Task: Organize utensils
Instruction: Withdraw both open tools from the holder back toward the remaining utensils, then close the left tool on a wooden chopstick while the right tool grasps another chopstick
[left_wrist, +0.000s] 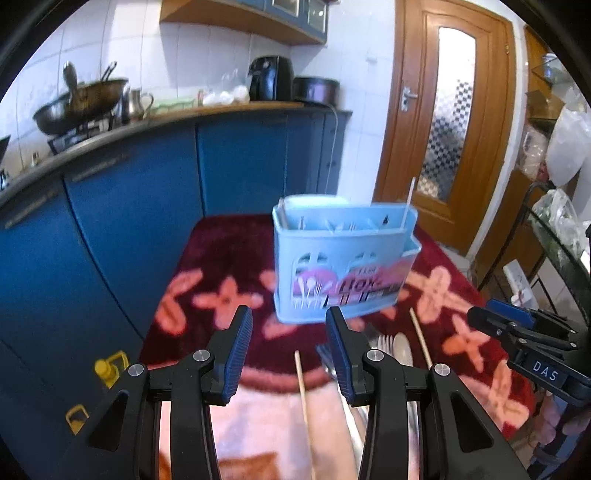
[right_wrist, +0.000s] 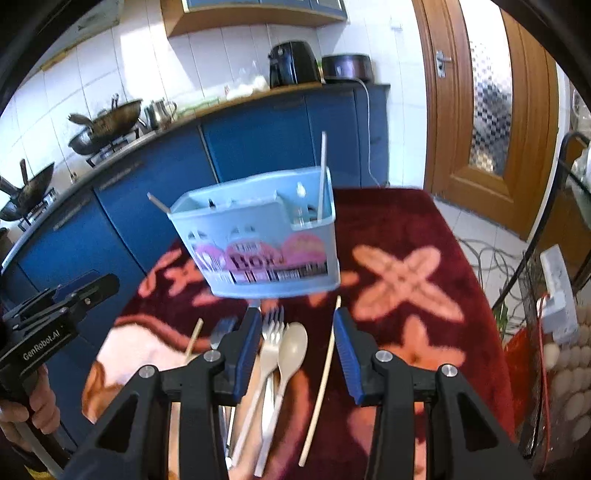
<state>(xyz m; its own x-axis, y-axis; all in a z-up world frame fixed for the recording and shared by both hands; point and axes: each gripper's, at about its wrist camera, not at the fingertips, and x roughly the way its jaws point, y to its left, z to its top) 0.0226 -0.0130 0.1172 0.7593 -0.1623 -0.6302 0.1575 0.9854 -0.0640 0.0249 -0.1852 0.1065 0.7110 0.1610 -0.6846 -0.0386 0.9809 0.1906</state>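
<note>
The spoon (right_wrist: 293, 341), the fork (right_wrist: 271, 332) and the long chopstick (right_wrist: 325, 373) lay on the red flowered table (right_wrist: 424, 229), just in front of the blue holder box (right_wrist: 258, 236). A second chopstick (left_wrist: 301, 384) and a darker fork (right_wrist: 221, 330) lay to their left. They looked light, thin and stiff (plastic or wood, I think), and flat, so they could slide away. The best place to pinch each one seemed to be the middle of its handle. The right claw (right_wrist: 297, 350) was partly open over the spoon and fork, holding nothing. The left claw (left_wrist: 290, 350) was partly open too, and empty.
</note>
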